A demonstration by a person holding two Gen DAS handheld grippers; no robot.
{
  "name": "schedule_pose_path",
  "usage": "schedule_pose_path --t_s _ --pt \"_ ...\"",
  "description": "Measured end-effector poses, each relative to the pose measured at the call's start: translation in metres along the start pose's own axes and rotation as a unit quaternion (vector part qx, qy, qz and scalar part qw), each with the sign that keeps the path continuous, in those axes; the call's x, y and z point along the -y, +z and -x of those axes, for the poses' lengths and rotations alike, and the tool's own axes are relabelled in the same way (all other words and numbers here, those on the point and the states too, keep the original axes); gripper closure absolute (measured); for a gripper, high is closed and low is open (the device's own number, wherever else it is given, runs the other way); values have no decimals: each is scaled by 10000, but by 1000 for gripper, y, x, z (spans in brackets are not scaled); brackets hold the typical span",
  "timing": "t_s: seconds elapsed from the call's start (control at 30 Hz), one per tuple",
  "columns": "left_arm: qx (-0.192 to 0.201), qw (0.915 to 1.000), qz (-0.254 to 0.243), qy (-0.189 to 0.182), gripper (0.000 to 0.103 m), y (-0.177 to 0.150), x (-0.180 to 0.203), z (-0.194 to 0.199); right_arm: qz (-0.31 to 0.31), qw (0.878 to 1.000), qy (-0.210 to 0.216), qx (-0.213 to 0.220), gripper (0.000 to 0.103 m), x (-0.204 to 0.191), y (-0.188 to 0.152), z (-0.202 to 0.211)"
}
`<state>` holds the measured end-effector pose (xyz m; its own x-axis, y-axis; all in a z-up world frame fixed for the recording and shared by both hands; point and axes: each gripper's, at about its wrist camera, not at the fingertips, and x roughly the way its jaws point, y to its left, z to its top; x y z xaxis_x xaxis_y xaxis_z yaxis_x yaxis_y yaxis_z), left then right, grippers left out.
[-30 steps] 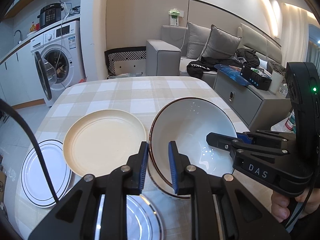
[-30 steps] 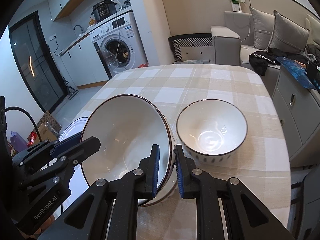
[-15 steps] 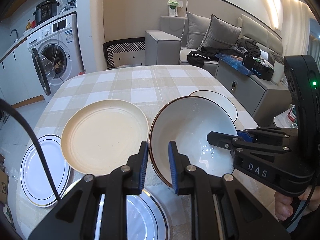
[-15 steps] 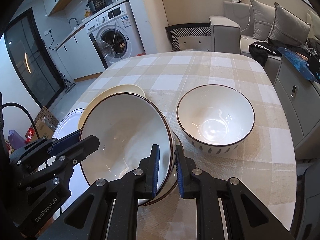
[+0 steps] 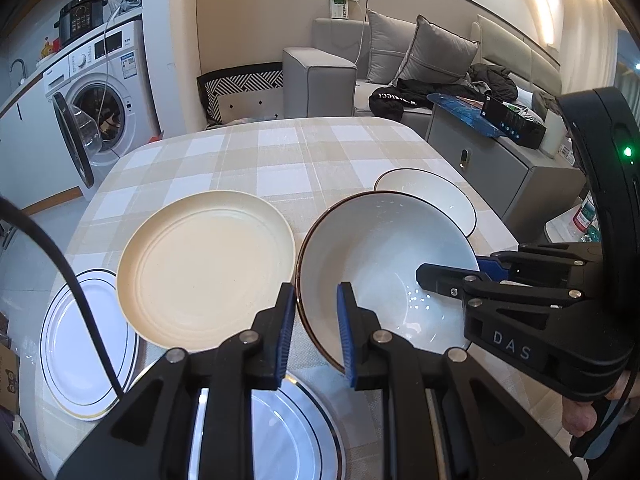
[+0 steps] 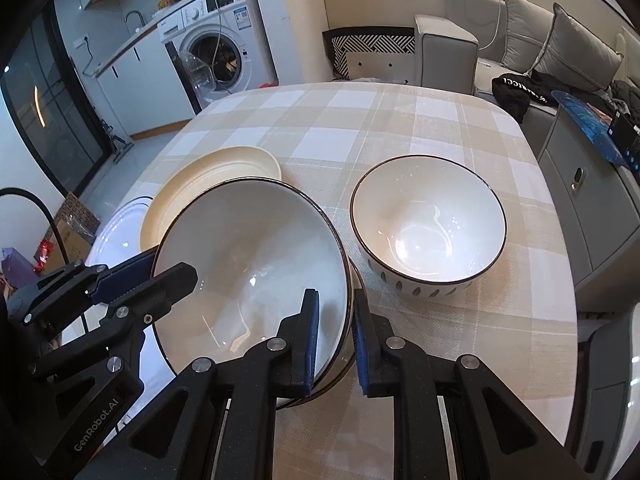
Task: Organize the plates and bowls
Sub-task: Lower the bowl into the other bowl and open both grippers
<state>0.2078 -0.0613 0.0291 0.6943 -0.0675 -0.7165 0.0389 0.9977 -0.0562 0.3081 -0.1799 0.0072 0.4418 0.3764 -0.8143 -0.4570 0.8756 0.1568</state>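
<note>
A large white bowl (image 5: 384, 264) with a dark rim is gripped on both sides. My left gripper (image 5: 316, 288) is shut on its left rim, one pad inside and one outside. My right gripper (image 6: 335, 294) is shut on the opposite rim (image 6: 348, 280). Each gripper also shows in the other's view, the right gripper (image 5: 448, 276) and the left gripper (image 6: 168, 268). A smaller patterned bowl (image 6: 428, 228) stands upright on the table just right of the held one. A cream plate (image 5: 204, 268) lies to its left. A second dark rim shows just beneath the held bowl's near edge.
Two white plates lie at the table's near left, one with a thin rim line (image 5: 80, 344) and one under my left gripper (image 5: 288, 432). The checked tablecloth (image 6: 360, 120) covers the far half. A grey cabinet (image 6: 592, 208) stands at the right edge. A washing machine and a sofa stand beyond.
Both grippers have tipped downward with the large bowl still gripped. The cream plate has come into the right wrist view and the small bowl into the left wrist view.
</note>
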Motion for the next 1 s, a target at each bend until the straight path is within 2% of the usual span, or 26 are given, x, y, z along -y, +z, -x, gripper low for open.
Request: schedule_pose_path --t_s 0.1,0.23,0.47,0.6,0.67,0.77,0.83,0.9,0.93,0.97,1.0 --pt "-58 10000 -52 -41 85 2 -1 -3 146 9998 -106 -66 86 -4 1 0" --pt "-197 9994 9 -277 85 -2 -6 -10 281 9993 -234 -56 85 -4 -1 3" --pt "-159 9995 14 -285 85 -4 -4 -9 422 9988 -246 -67 84 -3 -4 3" --pt "-26 9993 60 -357 84 -3 -7 1 796 9962 -347 -108 73 -11 -5 0" --pt "42 9994 -4 -343 84 -2 -5 6 1026 9937 -433 -102 73 -16 -8 -1" --pt "74 9995 -52 -298 81 -1 -4 9 953 9951 -255 -88 72 -10 -9 0" --pt "105 9995 -52 -289 81 0 -5 10 901 9958 -132 -15 68 -5 -10 5" --pt "118 9996 -49 -266 76 1 -7 10 837 9964 -50 107 59 0 -11 12" --pt "147 9995 -44 -285 67 2 -8 11 797 9966 14 210 56 4 -11 17" --pt "208 9993 -36 -324 57 3 -9 13 765 9966 92 305 48 7 -12 22" --pt "265 9990 -33 -346 52 4 -10 14 716 9967 121 370 40 10 -12 26"
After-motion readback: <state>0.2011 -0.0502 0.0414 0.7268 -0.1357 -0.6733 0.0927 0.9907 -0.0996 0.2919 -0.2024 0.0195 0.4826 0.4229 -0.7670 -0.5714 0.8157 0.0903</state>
